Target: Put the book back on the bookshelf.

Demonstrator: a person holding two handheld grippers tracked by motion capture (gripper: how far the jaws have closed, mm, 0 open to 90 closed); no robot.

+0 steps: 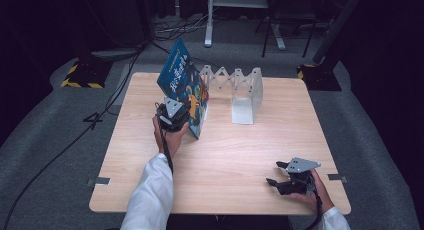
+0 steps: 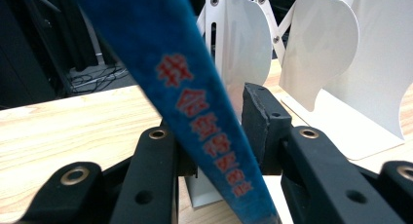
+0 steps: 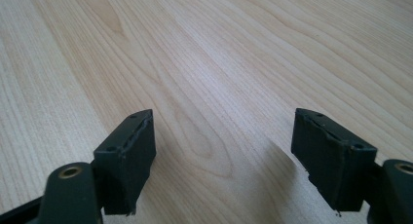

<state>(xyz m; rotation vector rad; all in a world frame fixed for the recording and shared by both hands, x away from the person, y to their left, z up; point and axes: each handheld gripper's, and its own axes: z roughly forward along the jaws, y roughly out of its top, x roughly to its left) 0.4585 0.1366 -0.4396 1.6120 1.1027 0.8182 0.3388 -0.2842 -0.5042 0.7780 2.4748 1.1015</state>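
A blue picture book [image 1: 182, 85] stands tilted on the wooden table [image 1: 250, 145] and leans toward the white accordion bookend rack [image 1: 245, 90]. My left gripper [image 1: 188, 111] is at the book's near lower edge. In the left gripper view the blue spine [image 2: 204, 117] with red characters runs between my jaws. The right pad [image 2: 260, 119] stands a little off the spine and the left pad is hidden behind it, so the left gripper [image 2: 209, 129] is open around the book. My right gripper [image 1: 275, 173] rests near the front right corner, open and holding nothing [image 3: 224, 151].
White bookend plates [image 2: 331, 63] rise just behind the book. Bare wood [image 3: 195, 48] lies ahead of the right jaws. Beyond the table are grey floor, cables, a yellow-black striped base [image 1: 80, 75] at back left and metal stand legs [image 1: 240, 25].
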